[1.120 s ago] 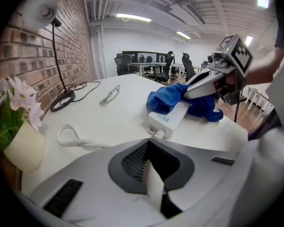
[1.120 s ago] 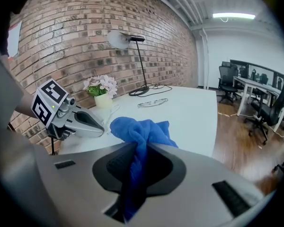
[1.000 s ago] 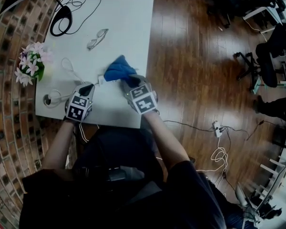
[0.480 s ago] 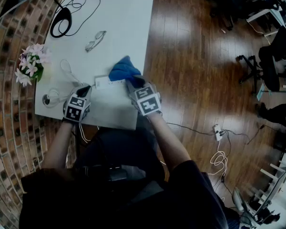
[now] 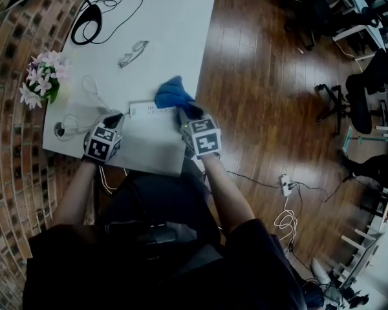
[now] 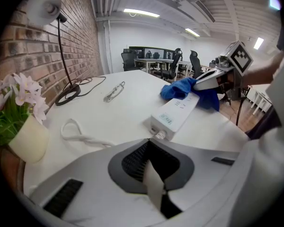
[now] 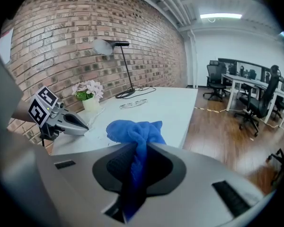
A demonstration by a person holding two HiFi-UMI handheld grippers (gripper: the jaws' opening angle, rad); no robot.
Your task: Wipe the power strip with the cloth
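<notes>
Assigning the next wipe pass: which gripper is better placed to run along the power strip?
Right. The right gripper is shut on the blue cloth, which lies against the power strip. The left gripper is shut on what looks like the cord, with no cloth.

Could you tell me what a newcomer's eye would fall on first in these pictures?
The bright blue cloth stands out most, bunched on the right end of the white power strip near the person's side of the white table and clamped in the right gripper. Next come the pink and white flowers at the table's left edge.
</notes>
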